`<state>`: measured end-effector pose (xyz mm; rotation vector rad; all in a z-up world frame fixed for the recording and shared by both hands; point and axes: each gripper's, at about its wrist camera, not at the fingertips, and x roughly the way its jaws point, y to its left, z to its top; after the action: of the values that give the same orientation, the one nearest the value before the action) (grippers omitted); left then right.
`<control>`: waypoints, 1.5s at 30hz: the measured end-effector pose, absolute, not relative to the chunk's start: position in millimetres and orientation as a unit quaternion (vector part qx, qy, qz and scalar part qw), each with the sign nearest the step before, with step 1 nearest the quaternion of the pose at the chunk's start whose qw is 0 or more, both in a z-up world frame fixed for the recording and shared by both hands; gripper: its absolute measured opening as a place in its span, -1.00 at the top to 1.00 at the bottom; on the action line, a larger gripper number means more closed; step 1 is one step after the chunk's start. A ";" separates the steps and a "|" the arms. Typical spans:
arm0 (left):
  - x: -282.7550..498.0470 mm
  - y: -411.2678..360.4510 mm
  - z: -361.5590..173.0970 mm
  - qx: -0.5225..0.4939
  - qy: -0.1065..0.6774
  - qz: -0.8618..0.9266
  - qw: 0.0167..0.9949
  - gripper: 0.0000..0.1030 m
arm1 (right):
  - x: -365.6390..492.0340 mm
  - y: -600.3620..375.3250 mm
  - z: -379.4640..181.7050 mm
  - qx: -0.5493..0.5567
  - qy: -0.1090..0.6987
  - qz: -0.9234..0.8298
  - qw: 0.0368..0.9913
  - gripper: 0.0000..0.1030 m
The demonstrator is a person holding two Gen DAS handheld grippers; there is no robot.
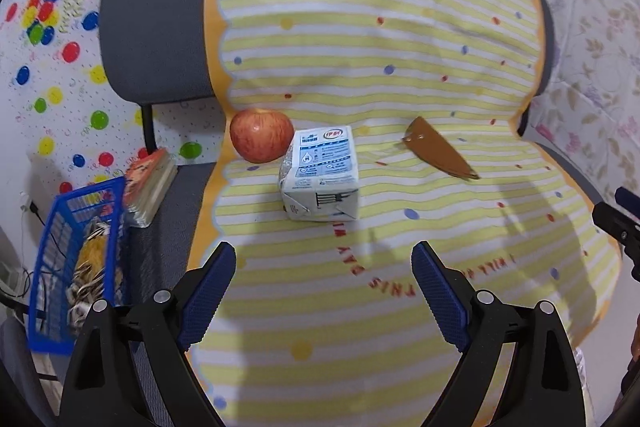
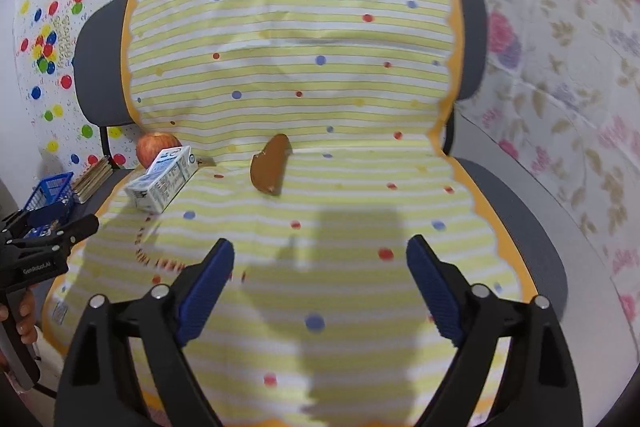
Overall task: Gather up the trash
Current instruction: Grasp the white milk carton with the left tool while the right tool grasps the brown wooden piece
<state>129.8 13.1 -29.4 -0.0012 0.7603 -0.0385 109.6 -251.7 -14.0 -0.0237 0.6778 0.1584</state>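
The left gripper, jaws spread wide like the right gripper's, hovers near the milk carton on the chair's striped cloth, and might bump the touching apple away.

One apple, one carton, one brown scrap, one basket, one book, two grippers.
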 end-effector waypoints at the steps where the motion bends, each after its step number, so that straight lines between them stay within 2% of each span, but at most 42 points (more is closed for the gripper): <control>1: 140.9 13.2 -32.6 -0.002 0.377 -0.020 0.926 -0.73 | 116.9 -248.6 -14.4 -0.015 0.334 0.080 0.939 -0.74; 16: 240.3 7.4 -71.4 -0.017 0.438 -0.004 0.899 -0.73 | 198.0 -240.2 -37.9 -0.004 0.369 0.080 0.926 -0.74; 18: 248.9 7.1 -72.9 -0.025 0.440 -0.010 0.898 -0.70 | 199.9 -241.6 -38.1 0.005 0.370 0.082 0.925 -0.52; 20: 251.9 6.6 -71.7 -0.029 0.435 -0.013 0.900 -0.67 | 201.1 -242.9 -38.4 0.008 0.374 0.086 0.923 -0.43; 22: 254.7 4.5 -73.5 -0.020 0.436 -0.015 0.900 -0.48 | 200.3 -242.4 -38.4 0.008 0.376 0.091 0.922 -0.37; 25: 250.1 3.2 -71.0 -0.008 0.426 -0.006 0.905 -0.44 | 198.5 -239.0 -39.3 0.001 0.381 0.098 0.919 -0.35; 34: 167.4 17.5 -43.2 -0.016 0.354 -0.021 0.935 -0.42 | 196.4 -224.1 -36.5 -0.011 0.376 0.127 0.918 -0.35; 41: 164.5 33.9 -37.5 -0.032 0.348 -0.011 0.937 -0.43 | 231.7 -191.5 -51.0 -0.033 0.388 0.152 0.908 -0.35; 45: 174.5 39.5 -39.0 -0.028 0.346 0.001 0.938 -0.43 | 267.2 -178.9 -63.7 -0.033 0.410 0.153 0.898 -0.03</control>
<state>174.5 39.5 -39.0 -0.0579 0.7077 0.0021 267.2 -178.9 -63.7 -0.0687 0.8498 0.3167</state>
